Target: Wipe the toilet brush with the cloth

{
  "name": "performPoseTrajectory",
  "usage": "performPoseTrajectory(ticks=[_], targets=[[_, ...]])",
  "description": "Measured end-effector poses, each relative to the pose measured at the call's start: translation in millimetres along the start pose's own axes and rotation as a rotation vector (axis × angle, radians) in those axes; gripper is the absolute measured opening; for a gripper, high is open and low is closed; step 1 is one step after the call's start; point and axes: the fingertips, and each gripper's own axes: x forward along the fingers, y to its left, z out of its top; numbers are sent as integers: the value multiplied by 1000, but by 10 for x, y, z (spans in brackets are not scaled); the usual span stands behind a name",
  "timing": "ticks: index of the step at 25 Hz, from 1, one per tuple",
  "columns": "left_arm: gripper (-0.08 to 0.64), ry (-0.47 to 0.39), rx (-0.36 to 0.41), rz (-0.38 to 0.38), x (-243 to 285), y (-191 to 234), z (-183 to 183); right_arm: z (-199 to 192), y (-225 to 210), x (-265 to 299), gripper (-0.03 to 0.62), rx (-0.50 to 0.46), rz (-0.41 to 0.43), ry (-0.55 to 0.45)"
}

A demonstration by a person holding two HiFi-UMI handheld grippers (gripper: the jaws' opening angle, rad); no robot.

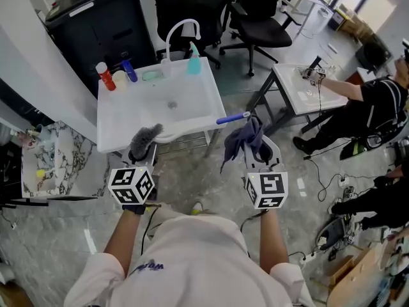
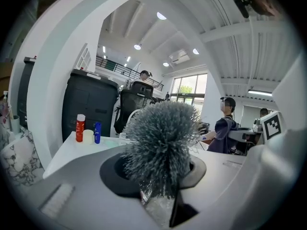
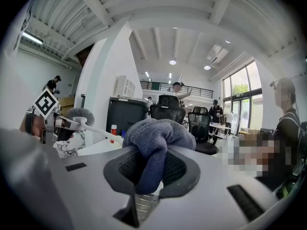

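Left tool (image 1: 142,155), held out before the person's chest, is clamped on the toilet brush (image 1: 144,141) just below its grey bristle head. Right tool (image 1: 255,155) pinches a bunched blue-grey cloth (image 1: 245,139). Both hang just in front of a white sink tabletop (image 1: 134,117). Brush and cloth are apart, so wiping seems not yet begun. The next move calls for bringing the cloth against the brush.

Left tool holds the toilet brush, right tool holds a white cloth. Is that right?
Not quite: the cloth in the right tool is dark blue, not white, as the right gripper view shows. The left tool does hold the toilet brush.
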Motion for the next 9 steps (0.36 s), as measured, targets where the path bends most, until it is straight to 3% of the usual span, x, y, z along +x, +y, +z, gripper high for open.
performPoseTrajectory(ticks=[4,9], targets=[[130,2,-11,9,-27,-7,-42,-96,-58,48,66,16,16,40],[130,81,-29,60,-355,322,-159,-301,314,161,66,52,109,127]])
